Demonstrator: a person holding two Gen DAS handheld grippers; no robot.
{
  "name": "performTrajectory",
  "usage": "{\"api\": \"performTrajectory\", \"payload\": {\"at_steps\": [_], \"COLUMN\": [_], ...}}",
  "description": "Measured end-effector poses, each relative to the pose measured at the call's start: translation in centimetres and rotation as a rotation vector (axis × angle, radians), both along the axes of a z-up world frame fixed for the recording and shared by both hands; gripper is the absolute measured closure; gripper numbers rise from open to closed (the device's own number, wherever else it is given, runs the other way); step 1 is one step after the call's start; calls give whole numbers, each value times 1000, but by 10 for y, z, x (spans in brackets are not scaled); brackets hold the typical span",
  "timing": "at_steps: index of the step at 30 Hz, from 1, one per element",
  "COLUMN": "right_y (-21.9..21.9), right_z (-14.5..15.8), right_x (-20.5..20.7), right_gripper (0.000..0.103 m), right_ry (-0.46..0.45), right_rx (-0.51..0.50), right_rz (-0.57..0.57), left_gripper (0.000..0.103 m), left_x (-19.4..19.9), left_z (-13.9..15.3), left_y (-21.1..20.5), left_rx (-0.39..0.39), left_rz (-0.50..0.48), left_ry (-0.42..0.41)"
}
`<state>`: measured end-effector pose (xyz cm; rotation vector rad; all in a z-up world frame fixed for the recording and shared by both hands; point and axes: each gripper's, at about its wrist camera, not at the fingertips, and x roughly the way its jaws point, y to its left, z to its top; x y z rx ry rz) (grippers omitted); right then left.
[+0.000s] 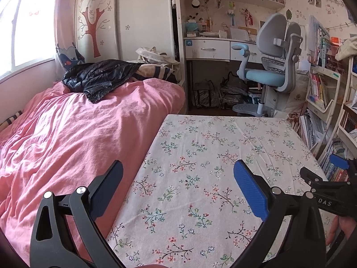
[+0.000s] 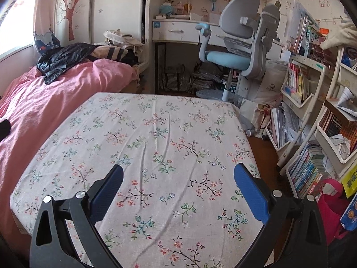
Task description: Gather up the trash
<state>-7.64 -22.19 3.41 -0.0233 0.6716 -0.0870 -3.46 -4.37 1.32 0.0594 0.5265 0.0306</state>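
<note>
Tongs both released, nothing between the fingers. Left gripper [image 1: 178, 189] hangs low over the near-left part of the table [image 1: 223, 156], its left finger over the seam where table meets bed, jaws spread wide. Right gripper [image 2: 178, 189] hangs over the near-right part of the table, right finger close to the table's right edge, jaws just as wide. In the left wrist view the right gripper shows at the far right, beside the left one, w/ part of a hand [image 1: 341, 230] under it.

Table is covered w/ a floral cloth [image 2: 156, 134], wrinkled; can't make out any loose scrap on it.

Black plastic bag [image 1: 98, 78], crumpled, lies at the far end of the bed on the pink blanket [image 1: 67, 134], near the window [image 1: 24, 22], well apart from both grippers. It touches a striped cushion [image 1: 154, 71] just to its right.

Beyond the table: grey-and-blue desk chair [image 2: 241, 44] facing a white desk [image 2: 178, 31]. Bookshelves [image 2: 312, 111] crammed w/ books along the right wall, pink bag [image 2: 332, 207] on the floor below them.
</note>
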Motion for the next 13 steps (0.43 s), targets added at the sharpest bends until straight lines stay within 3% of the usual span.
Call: {"api": "performTrajectory", "payload": {"at_steps": [9, 13], "right_y": [-38, -48], "right_z": [-47, -61], "right_x": [42, 60], "right_gripper": [8, 7], "right_ry": [170, 298], "right_rx": [25, 78], "right_rz": [-130, -164], "left_gripper": [7, 7], "left_x": [12, 14], "left_z": [-1, 0], "left_y": [10, 14], "left_rx": [4, 11], "left_rz": [2, 3], "left_ry": [62, 66]}}
